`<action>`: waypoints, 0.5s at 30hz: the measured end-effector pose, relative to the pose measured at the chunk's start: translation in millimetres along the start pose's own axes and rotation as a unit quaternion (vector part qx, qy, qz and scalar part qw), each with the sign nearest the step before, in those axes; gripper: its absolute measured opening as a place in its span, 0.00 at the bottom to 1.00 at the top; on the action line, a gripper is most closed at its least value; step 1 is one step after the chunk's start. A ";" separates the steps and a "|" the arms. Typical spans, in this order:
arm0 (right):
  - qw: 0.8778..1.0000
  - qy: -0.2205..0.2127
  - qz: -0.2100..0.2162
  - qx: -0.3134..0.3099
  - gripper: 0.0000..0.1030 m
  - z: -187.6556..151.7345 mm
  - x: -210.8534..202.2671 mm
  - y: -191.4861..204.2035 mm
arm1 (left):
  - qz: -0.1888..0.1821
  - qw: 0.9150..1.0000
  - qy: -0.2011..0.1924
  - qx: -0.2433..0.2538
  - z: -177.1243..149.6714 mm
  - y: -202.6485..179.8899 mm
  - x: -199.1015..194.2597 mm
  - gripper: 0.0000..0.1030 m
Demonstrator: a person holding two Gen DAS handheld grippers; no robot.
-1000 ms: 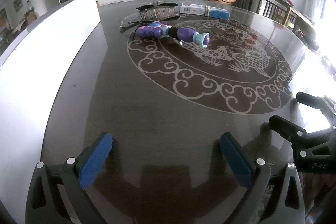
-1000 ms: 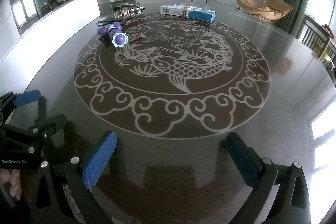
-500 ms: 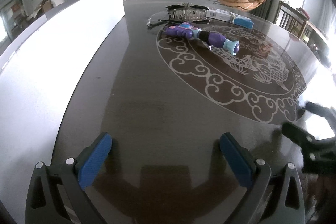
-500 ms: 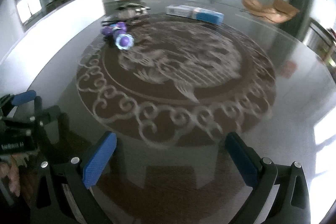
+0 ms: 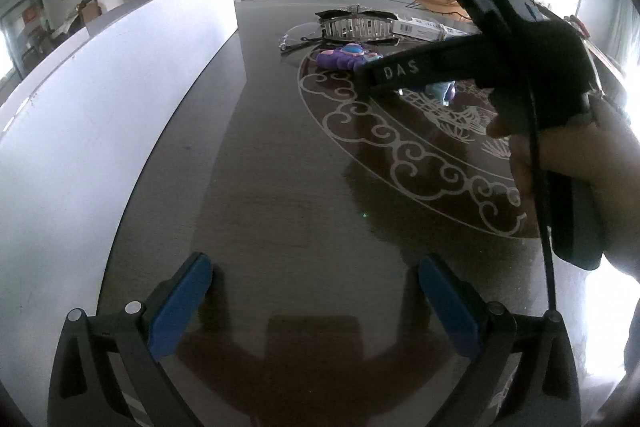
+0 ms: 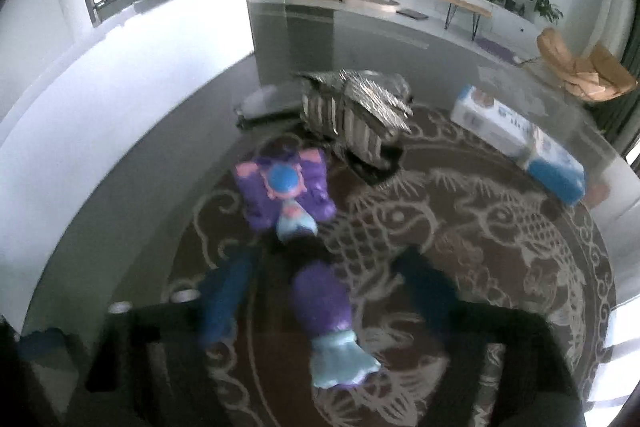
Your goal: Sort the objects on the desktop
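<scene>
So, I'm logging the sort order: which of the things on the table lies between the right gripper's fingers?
The purple toy: its tail lies between the closing fingers, untouched; the silver bag and boxes lie beyond.

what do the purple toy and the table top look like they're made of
Purple toy: probably moulded plastic, smooth and slightly glossy, in solid purple, light blue and pink blocks with rounded edges; motion blur leaves the detail unclear.
Table top: dark and polished, maybe glass or lacquer; it mirrors the room and windows, and its pale scroll pattern lies flat in the surface.

Right claw (image 6: 320, 291) motion-blurred, purple toy (image 5: 344, 57) partly hidden behind it, hand (image 5: 580, 163) cut off
</scene>
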State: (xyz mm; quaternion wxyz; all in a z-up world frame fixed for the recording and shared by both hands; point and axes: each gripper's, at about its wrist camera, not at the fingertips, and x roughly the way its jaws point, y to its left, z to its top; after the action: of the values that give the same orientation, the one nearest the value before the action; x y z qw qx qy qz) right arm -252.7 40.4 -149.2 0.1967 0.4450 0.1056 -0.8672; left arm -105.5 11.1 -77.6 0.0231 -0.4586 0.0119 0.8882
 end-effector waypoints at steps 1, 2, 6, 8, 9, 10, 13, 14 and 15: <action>1.000 -0.004 0.003 -0.002 0.46 -1.9 -2.7 3.4 | -0.001 1.000 0.000 0.000 0.1 0.1 0.3 1.00; 1.000 -0.006 0.005 -0.005 0.35 -4.9 -5.0 6.5 | 0.000 1.000 0.000 0.000 0.0 0.0 0.5 1.00; 0.999 -0.011 0.027 -0.038 0.28 -29.0 -22.9 29.3 | 0.000 1.000 0.000 -0.001 -0.4 -0.4 -0.5 1.00; 0.997 -0.013 0.061 -0.041 0.28 -45.6 -34.8 42.8 | 0.000 1.000 0.001 0.000 -0.8 -0.7 -0.9 1.00; 0.996 -0.013 0.084 -0.038 0.28 -52.7 -39.8 47.3 | 0.000 1.000 0.001 -0.001 -0.6 -0.5 -0.8 1.00; 0.993 -0.011 0.110 -0.036 0.28 -57.8 -44.3 52.6 | 0.000 1.000 0.001 -0.001 -0.6 -0.6 -0.9 1.00; 0.989 -0.003 0.140 -0.042 0.29 -72.7 -55.2 61.0 | 0.000 1.000 0.000 0.000 -0.9 -1.1 -1.6 1.00; 0.990 -0.002 0.139 -0.037 0.32 -75.7 -57.6 58.4 | 0.000 1.000 0.000 0.000 -1.2 -1.3 -1.9 1.00; 0.990 -0.001 0.140 -0.031 0.38 -77.1 -58.7 55.0 | 0.000 1.000 0.000 0.000 -0.7 -1.6 -1.6 1.00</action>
State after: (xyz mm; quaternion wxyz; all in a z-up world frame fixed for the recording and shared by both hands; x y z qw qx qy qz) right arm -141.6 33.1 -146.7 0.3300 0.4484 0.0688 -0.8279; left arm -103.9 12.6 -76.7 0.0233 -0.4590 0.0121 0.8880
